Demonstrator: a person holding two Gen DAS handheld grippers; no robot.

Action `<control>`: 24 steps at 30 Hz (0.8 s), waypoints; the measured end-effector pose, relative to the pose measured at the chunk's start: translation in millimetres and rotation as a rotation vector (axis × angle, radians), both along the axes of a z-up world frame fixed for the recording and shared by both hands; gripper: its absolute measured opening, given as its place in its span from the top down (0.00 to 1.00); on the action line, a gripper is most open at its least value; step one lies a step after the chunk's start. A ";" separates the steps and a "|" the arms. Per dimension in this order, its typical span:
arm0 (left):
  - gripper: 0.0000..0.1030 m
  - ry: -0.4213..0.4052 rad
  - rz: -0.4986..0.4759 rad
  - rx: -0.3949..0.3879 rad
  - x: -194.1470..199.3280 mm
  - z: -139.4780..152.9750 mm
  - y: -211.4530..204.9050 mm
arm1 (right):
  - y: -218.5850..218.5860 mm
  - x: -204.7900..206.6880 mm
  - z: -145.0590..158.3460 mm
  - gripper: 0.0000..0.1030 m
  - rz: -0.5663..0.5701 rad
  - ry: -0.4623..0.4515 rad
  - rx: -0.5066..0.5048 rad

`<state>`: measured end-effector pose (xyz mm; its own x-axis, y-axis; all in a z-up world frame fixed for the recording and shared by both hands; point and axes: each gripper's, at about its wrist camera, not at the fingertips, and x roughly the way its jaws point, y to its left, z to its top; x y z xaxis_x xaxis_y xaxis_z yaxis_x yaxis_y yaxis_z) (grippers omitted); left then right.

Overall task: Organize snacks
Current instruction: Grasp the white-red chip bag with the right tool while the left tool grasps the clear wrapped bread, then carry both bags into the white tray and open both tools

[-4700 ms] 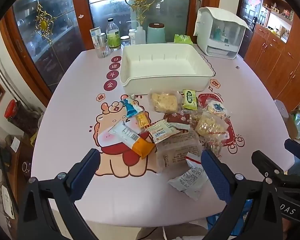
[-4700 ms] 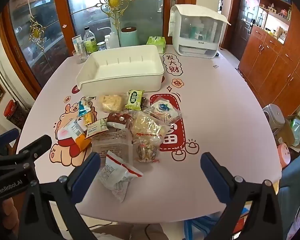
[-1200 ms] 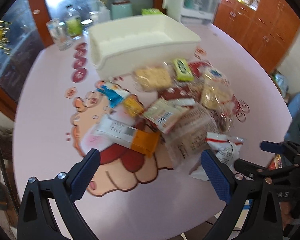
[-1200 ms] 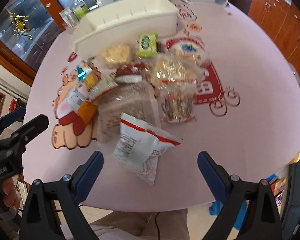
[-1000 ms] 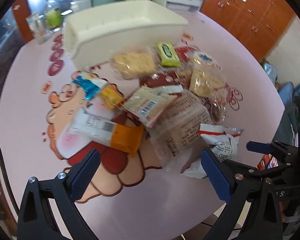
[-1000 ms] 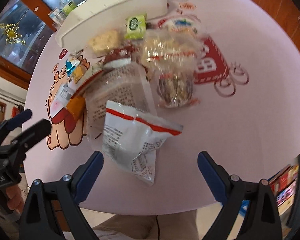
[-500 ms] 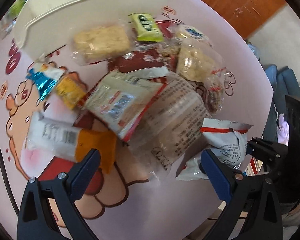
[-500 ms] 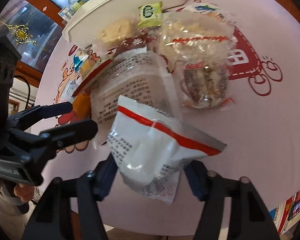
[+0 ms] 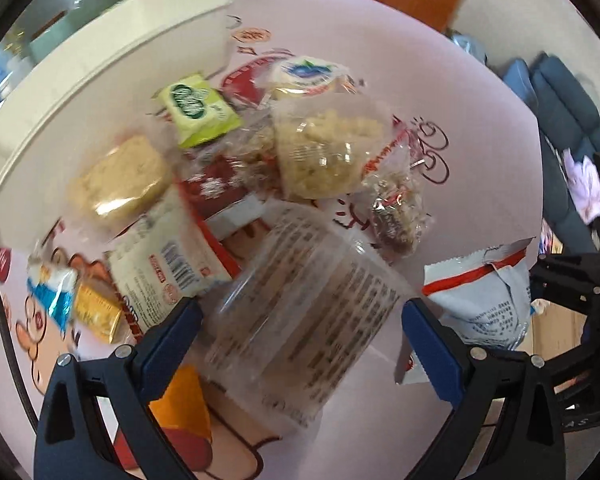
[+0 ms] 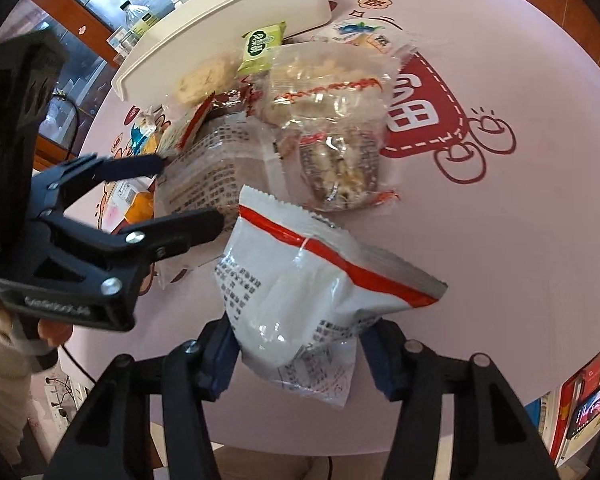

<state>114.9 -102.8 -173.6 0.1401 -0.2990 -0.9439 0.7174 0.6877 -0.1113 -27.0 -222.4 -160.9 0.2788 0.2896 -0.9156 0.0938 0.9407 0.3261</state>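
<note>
At table's near edge: two pickups under way, bin waiting beyond the pile.

Right gripper (image 10: 296,354) has just been closing; its pads now pinch the lower part of the white red-striped bag (image 10: 316,292), which looks held. Left gripper (image 9: 300,328) hangs wide apart astride the clear printed packet (image 9: 304,300), pads not touching it. Advice to self: lower left a little more so the pads meet the packet's sides, not its slippery top film; close slowly, since crinkly wrap may squirt out. Watch the barcode packet (image 9: 168,256) overlapping just beside it, so it isn't dragged. Lift right bag clear, then carry both to the white bin (image 9: 112,60), which stands behind the snacks.
</note>
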 end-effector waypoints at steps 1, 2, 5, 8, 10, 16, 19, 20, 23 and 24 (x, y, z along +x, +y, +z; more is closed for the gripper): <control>0.03 0.004 -0.020 0.012 1.6 -1.9 -5.6 | -2.8 0.0 -0.6 0.47 -0.002 0.002 0.004; 0.03 0.002 -0.042 0.026 0.1 -4.0 -5.3 | -4.6 -0.3 -1.0 0.47 -0.004 0.003 0.006; 0.03 -0.016 -0.122 0.091 -3.4 -10.0 -16.5 | -13.5 -5.2 -1.4 0.47 -0.019 0.004 0.010; 0.03 -0.027 -0.161 0.130 -7.8 -15.8 -22.9 | -17.9 -5.1 -2.7 0.47 -0.035 0.007 0.009; 0.04 -0.029 -0.160 0.146 -8.0 -19.2 -30.0 | -21.1 -5.3 -3.3 0.47 -0.044 0.008 0.010; 0.18 -0.048 -0.125 0.155 -10.9 -21.3 -44.2 | -26.2 -5.7 -4.6 0.48 -0.058 0.008 0.014; 0.29 -0.080 -0.103 0.161 -26.2 -17.1 -42.1 | -24.6 -6.3 -3.8 0.50 -0.056 0.005 0.015; 0.33 -0.087 -0.097 0.158 -29.7 -15.1 -40.0 | -23.7 -5.7 -3.3 0.51 -0.054 0.003 0.014; 0.41 -0.087 -0.046 0.146 -38.6 -11.8 -31.0 | -21.7 -5.5 -0.1 0.52 -0.049 0.000 0.006; 0.42 -0.083 -0.022 0.143 -40.8 -10.0 -26.1 | -20.4 -5.2 1.2 0.52 -0.046 -0.001 0.001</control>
